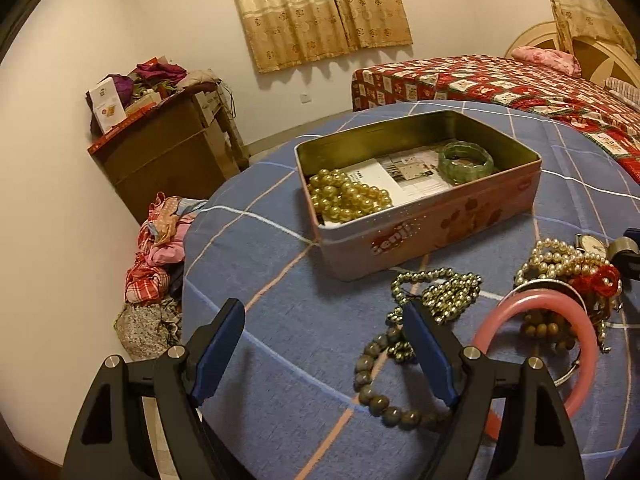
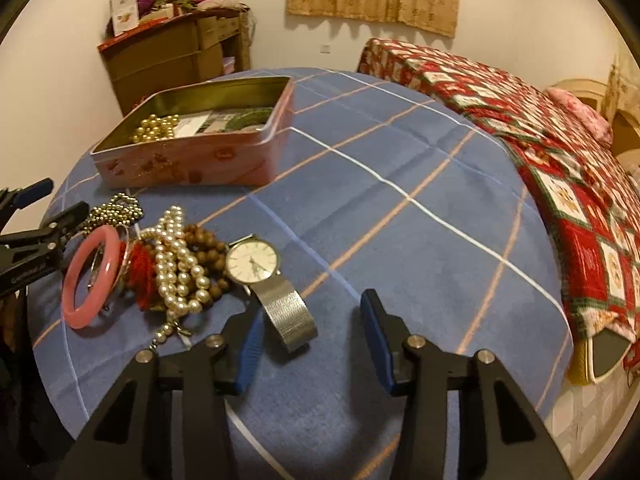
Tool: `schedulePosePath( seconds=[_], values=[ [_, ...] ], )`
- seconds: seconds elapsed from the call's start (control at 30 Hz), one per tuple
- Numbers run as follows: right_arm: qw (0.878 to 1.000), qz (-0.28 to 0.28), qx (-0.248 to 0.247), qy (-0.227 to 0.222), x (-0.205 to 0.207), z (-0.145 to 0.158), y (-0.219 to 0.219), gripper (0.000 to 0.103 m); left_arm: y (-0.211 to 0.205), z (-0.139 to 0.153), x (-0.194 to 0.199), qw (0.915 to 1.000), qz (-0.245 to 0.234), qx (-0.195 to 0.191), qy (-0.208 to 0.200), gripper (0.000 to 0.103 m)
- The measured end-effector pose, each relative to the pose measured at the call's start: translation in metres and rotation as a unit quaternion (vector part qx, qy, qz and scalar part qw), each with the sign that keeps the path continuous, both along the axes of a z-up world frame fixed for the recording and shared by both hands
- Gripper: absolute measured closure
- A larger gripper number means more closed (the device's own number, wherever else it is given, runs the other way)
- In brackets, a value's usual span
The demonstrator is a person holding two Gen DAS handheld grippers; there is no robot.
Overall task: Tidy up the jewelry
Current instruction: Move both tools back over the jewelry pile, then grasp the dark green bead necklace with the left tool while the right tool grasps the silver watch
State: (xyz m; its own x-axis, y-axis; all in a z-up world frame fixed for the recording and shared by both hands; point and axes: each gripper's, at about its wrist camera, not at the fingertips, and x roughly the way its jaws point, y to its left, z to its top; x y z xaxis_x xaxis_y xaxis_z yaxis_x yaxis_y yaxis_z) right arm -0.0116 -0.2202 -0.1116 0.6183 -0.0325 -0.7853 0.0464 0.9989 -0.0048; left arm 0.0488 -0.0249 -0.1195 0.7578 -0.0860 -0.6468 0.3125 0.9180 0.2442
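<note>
An open pink tin [image 1: 436, 228] [image 2: 192, 160] stands on the blue checked table and holds gold pearls [image 1: 346, 196] and a green bangle [image 1: 466, 160]. Loose jewelry lies in front of it: a grey stone bead bracelet [image 1: 376, 384], a small silver bead chain [image 1: 440, 288], a pink bangle [image 1: 560, 344] [image 2: 90, 276], white pearls [image 2: 178, 268], brown wooden beads [image 2: 208, 254] and a silver mesh watch [image 2: 256, 264]. My left gripper [image 1: 324, 320] is open and empty, its right finger over the grey bracelet. My right gripper [image 2: 310, 320] is open and empty just right of the watch strap.
The round table [image 2: 400, 200] drops off on all sides. A bed with a red patchwork quilt [image 2: 560, 152] lies to the right. A brown cabinet piled with boxes [image 1: 160, 148] stands at the back left wall. Clothes [image 1: 160, 248] lie heaped on the floor.
</note>
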Motion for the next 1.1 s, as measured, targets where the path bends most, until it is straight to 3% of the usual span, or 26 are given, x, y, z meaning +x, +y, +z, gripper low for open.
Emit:
schedulePosePath(
  seconds=[0.07, 0.17, 0.6, 0.8, 0.87, 0.93, 0.97, 1.1],
  values=[
    [1.0, 0.006, 0.002, -0.002, 0.004, 0.0, 0.001, 0.07, -0.004, 0.001, 0.002, 1.0, -0.006, 0.0, -0.001, 0.022],
    [1.0, 0.008, -0.004, -0.006, 0.008, -0.001, 0.005, 0.078, -0.012, 0.001, 0.005, 0.9998, -0.018, -0.001, 0.002, 0.022],
    [1.0, 0.001, -0.006, -0.026, 0.009, -0.003, 0.005, 0.078, -0.028, 0.014, -0.002, 0.9988, -0.046, -0.016, 0.001, 0.022],
    [0.999, 0.0, -0.014, -0.03, 0.009, -0.003, 0.007, 0.078, -0.04, -0.001, 0.004, 0.9977, -0.063, -0.002, 0.025, 0.024],
    [0.999, 0.0, -0.018, -0.03, 0.009, -0.004, 0.008, 0.078, -0.04, -0.004, 0.007, 0.9969, -0.069, -0.005, 0.037, 0.044],
    [0.999, 0.0, -0.02, -0.03, 0.01, -0.004, 0.008, 0.078, -0.039, -0.005, 0.008, 0.9961, -0.073, -0.014, 0.048, 0.052],
    [0.999, 0.0, -0.02, -0.03, 0.01, -0.004, 0.008, 0.078, -0.04, -0.007, 0.009, 0.995, -0.077, -0.017, 0.06, 0.07],
    [0.999, 0.003, -0.022, -0.034, 0.008, -0.004, 0.009, 0.081, -0.036, -0.005, 0.006, 0.9924, -0.09, -0.044, 0.071, 0.093]
  ],
)
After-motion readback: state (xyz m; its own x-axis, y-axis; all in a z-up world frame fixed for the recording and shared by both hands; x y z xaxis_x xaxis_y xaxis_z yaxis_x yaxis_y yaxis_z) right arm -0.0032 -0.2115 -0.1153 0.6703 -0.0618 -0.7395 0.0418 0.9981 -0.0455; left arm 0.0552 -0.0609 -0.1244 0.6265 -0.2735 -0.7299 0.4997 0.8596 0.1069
